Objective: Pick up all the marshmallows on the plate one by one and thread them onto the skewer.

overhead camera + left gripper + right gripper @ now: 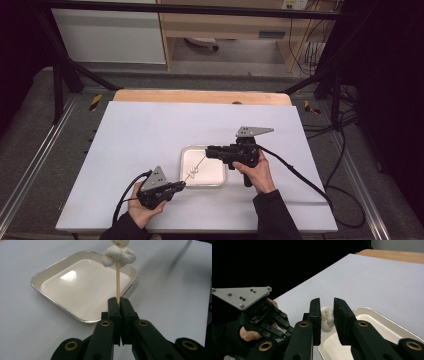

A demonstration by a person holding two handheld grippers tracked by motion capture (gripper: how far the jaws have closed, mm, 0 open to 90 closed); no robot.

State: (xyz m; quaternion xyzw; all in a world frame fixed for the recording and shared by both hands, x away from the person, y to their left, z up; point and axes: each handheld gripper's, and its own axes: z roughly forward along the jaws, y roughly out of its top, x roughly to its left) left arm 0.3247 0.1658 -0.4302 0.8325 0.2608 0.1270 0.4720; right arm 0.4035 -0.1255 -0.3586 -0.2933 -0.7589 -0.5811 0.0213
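The left hand-held gripper (183, 184), near the white desk's (140, 140) front edge, clamped a skewer (196, 168) slanting up-right toward the right hand-held gripper (207, 151), whose jaws flanked a marshmallow (327, 319).

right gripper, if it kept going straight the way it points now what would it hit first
Most likely the marshmallows on the skewer, already between the right gripper's jaws. Beyond them, depth unclear, is the left gripper holding the skewer.

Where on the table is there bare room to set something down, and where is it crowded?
Free: the white table left of and behind the tray, and the strip along its right edge. Crowded: over the tray, where the left hand-held gripper holds the skewer and the right hand-held gripper closes around a marshmallow.
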